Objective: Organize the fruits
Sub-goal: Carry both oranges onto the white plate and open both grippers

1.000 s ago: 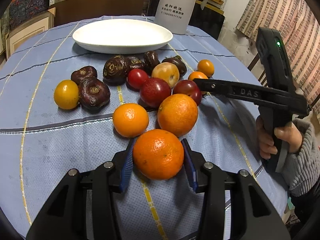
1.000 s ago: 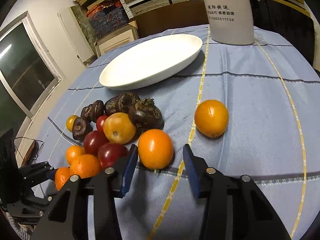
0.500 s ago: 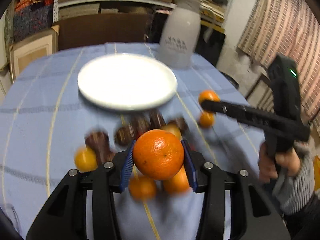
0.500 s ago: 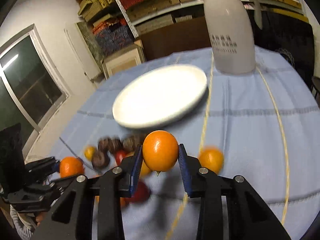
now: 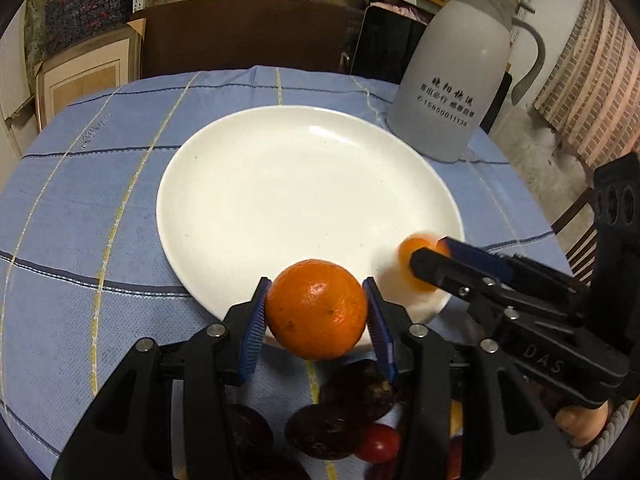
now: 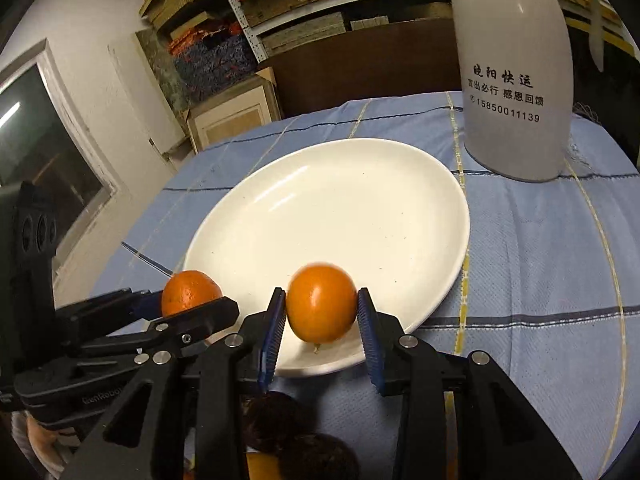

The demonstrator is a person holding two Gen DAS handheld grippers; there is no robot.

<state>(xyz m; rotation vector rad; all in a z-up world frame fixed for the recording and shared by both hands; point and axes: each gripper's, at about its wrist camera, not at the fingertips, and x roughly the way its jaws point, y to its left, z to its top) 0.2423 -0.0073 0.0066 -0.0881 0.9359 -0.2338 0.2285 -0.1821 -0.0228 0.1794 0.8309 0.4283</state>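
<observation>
My left gripper [image 5: 316,312] is shut on a large orange [image 5: 317,309] and holds it above the near rim of the white plate [image 5: 280,200]. My right gripper [image 6: 322,312] is shut on a smaller smooth orange fruit [image 6: 322,307] over the plate's near edge [image 6: 360,220]. In the left wrist view the right gripper [image 5: 432,268] reaches in from the right with its fruit [image 5: 416,256] blurred. In the right wrist view the left gripper [image 6: 192,304] and its orange [image 6: 190,292] show at the left.
A white thermos jug [image 5: 456,80] stands behind the plate on the right, also in the right wrist view [image 6: 516,76]. Dark water chestnuts [image 5: 352,400] and a red fruit [image 5: 378,442] lie on the blue cloth [image 5: 80,200] under the grippers.
Both grippers closed on their fruits, lifted them off the cloth and carried them forward to the near rim of the plate. The fruit pile now lies below and behind the fingers.
</observation>
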